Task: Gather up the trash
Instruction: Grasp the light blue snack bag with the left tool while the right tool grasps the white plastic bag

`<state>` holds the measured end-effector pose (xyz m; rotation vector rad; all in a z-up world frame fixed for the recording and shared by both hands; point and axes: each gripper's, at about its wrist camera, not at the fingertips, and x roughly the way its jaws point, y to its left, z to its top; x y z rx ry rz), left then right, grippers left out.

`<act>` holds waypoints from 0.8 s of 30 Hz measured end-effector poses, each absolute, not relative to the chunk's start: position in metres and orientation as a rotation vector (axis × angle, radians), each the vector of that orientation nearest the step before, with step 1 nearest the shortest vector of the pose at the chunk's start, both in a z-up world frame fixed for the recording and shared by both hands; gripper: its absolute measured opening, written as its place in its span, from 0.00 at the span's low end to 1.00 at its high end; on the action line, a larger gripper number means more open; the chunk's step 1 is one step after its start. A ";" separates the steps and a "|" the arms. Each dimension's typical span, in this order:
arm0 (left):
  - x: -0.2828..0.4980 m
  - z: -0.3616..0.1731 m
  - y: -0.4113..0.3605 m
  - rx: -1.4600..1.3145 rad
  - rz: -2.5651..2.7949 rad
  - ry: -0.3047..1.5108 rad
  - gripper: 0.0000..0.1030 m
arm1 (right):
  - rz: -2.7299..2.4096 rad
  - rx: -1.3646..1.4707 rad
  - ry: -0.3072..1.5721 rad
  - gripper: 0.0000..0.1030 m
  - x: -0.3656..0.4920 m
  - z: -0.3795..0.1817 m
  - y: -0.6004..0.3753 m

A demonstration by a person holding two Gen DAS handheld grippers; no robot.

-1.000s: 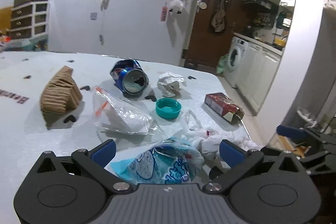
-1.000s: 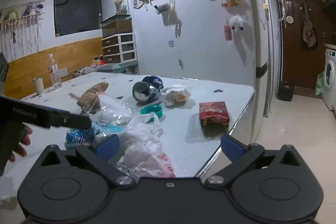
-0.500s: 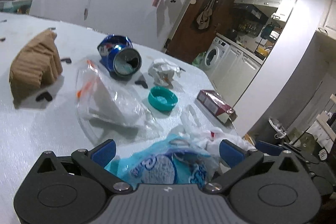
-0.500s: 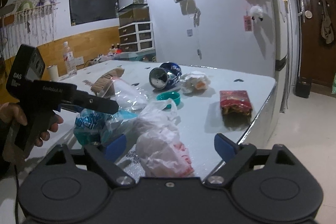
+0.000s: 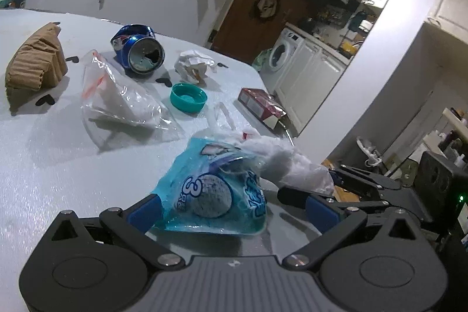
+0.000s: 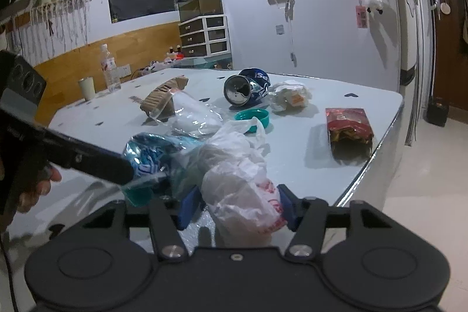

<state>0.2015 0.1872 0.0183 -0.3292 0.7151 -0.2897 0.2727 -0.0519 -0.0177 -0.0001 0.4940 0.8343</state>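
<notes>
We are closing the right tongs (image 6: 238, 205) around the white plastic bag (image 6: 239, 180); the left tongs (image 5: 231, 209) are standing apart around the blue wrapper (image 5: 213, 192). Thin film risks slipping free.

white plastic bag (image 6: 242, 174) | crumpled, table edge | blue wrapper (image 5: 216, 192) | flat, touching bag
</notes>
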 end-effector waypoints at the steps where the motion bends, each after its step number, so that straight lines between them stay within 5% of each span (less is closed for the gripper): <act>1: 0.202 0.020 0.186 -0.325 -0.269 0.716 1.00 | 0.828 0.008 0.494 0.58 0.273 -0.017 -0.052; 7: 0.218 0.025 0.187 -0.292 -0.190 0.727 1.00 | 0.831 0.015 0.508 0.55 0.271 -0.016 -0.053; 12: 0.229 0.016 0.187 -0.256 -0.155 0.789 0.98 | 0.847 0.010 0.529 0.39 0.268 -0.014 -0.055; 24: 0.222 0.016 0.186 -0.236 -0.103 0.748 0.68 | 0.824 0.019 0.561 0.29 0.265 -0.012 -0.059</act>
